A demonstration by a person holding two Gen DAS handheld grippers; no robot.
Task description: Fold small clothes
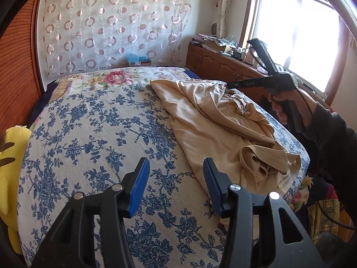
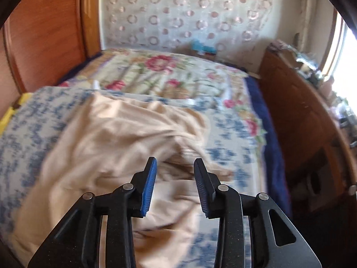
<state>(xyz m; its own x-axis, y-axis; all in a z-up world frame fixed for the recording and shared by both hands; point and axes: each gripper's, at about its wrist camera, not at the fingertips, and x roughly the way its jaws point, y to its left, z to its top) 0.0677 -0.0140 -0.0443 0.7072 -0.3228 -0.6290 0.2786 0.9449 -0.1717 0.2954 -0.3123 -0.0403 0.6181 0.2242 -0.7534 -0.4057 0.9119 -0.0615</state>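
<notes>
A crumpled beige garment (image 1: 221,125) lies on the bed's blue-flowered cover (image 1: 93,147), toward its right edge. My left gripper (image 1: 176,167) is open and empty above the cover, just left of the garment's near hem. The right gripper's body (image 1: 265,78), held in a hand, shows in the left wrist view above the garment's far right side. In the blurred right wrist view my right gripper (image 2: 175,164) is open and empty, hovering over the garment (image 2: 116,143).
A wooden headboard panel (image 1: 15,71) is at the left, and a yellow soft toy (image 1: 13,156) at the bed's left edge. A cluttered wooden cabinet (image 1: 223,64) stands under the window on the right. A pink-flowered quilt (image 1: 116,77) covers the far bed.
</notes>
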